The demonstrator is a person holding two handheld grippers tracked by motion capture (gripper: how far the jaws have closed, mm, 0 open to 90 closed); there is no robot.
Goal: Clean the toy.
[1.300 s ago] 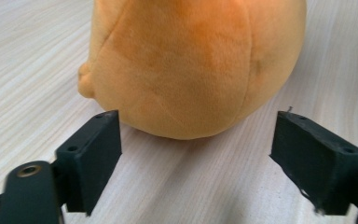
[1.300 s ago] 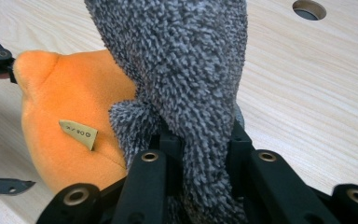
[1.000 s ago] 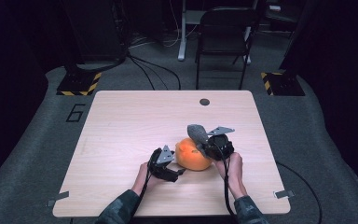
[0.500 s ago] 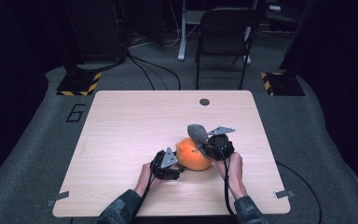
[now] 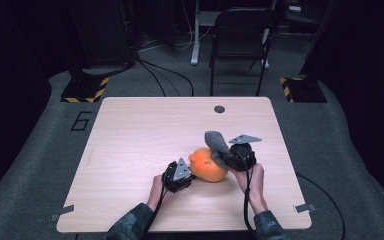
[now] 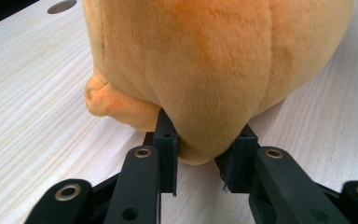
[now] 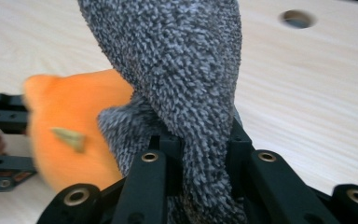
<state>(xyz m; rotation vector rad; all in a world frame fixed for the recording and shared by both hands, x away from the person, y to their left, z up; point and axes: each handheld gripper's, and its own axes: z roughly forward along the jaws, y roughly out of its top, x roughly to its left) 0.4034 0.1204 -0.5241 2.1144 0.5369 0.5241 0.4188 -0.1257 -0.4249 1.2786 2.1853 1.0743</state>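
Observation:
An orange plush toy (image 5: 208, 170) lies on the pale wooden table (image 5: 145, 130), near the front. My left gripper (image 5: 190, 174) is at the toy's left side. Its jaws have just been closing, and in the left gripper view the pads pinch a bulge of the plush toy (image 6: 205, 60) inside the left gripper (image 6: 200, 149). My right gripper (image 5: 227, 159) is at the toy's right side, shut on a fuzzy grey cloth (image 5: 216, 142) that stands up over the toy. In the right gripper view the grey cloth (image 7: 182, 60) rises from the right gripper (image 7: 205, 144), with the plush toy (image 7: 70, 140) behind it on the left.
A round cable hole (image 5: 219, 109) sits near the table's far edge. A dark chair (image 5: 240, 35) stands on the floor beyond the table, with cables and yellow-black striped bases (image 5: 86, 90) around it. Bare tabletop spreads to the left and back.
The left gripper's jaws have narrowed onto the side of the orange plush toy. Both hands, the grey cloth and the toy stay where they were.

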